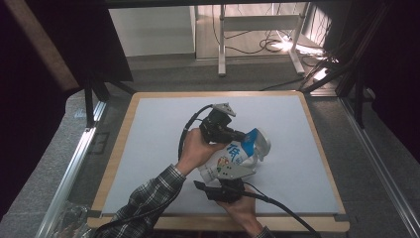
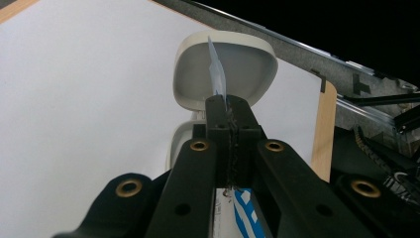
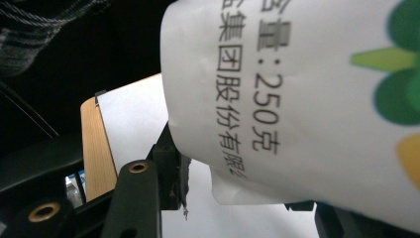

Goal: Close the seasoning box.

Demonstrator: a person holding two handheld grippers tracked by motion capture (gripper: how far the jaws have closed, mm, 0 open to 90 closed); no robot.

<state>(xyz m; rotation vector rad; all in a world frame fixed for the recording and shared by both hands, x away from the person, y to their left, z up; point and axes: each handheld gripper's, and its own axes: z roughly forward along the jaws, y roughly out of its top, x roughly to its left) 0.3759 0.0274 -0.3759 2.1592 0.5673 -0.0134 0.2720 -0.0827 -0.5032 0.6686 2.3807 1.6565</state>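
Left claw (image 2: 229,111) is clamped tight on the top seam of the white printed pouch (image 1: 236,153), holding it tilted above the desk (image 1: 148,148), apparently to pour into the white bowl (image 2: 225,69). Right claw (image 3: 237,193) stands half wide around the pouch's bottom, steadying it; pad contact is hidden, bowl contents unclear

A flat pale grey mat (image 1: 163,148) covers the rectangular table with light wooden edging (image 1: 119,148), leaving the wood exposed along all four edges. Beyond the far edge, a white metal frame (image 1: 222,44) stands on grey floor, tangled black cables (image 1: 272,47) beside it.
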